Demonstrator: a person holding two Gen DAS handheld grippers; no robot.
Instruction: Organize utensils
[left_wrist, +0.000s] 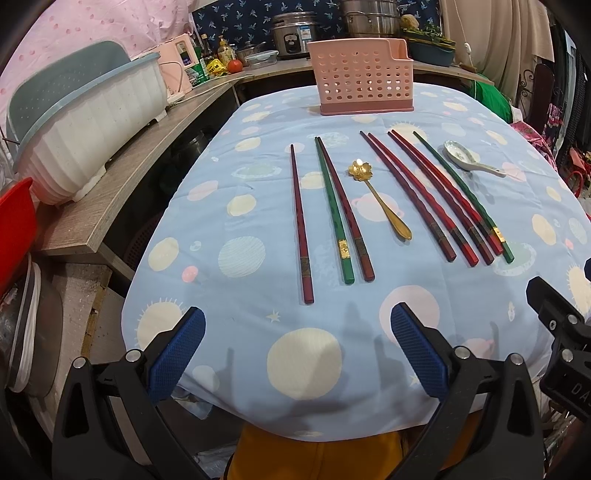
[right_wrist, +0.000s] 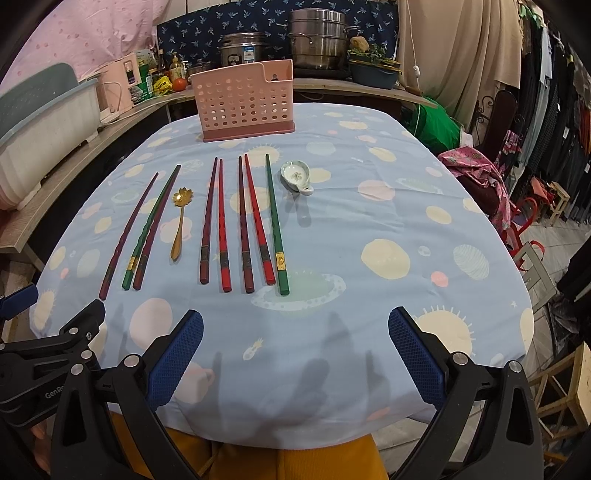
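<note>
Several red and green chopsticks (left_wrist: 334, 210) (right_wrist: 221, 225) lie side by side on the blue patterned tablecloth (left_wrist: 258, 221) (right_wrist: 369, 221). A gold flower-shaped spoon (left_wrist: 380, 199) (right_wrist: 180, 225) lies among them. A white ceramic spoon (left_wrist: 467, 157) (right_wrist: 295, 177) lies at the right end. A pink perforated utensil holder (left_wrist: 362, 79) (right_wrist: 245, 103) stands upright at the far edge. My left gripper (left_wrist: 297, 332) and right gripper (right_wrist: 295, 332) are both open and empty, hovering over the near edge of the table, short of the utensils.
A white and grey dish basket (left_wrist: 88, 125) (right_wrist: 40, 125) sits on the wooden counter (left_wrist: 122, 177) at the left. Pots (right_wrist: 321, 40), bottles and a tomato stand on the back counter. Stools and hanging clothes (right_wrist: 554, 110) are at the right.
</note>
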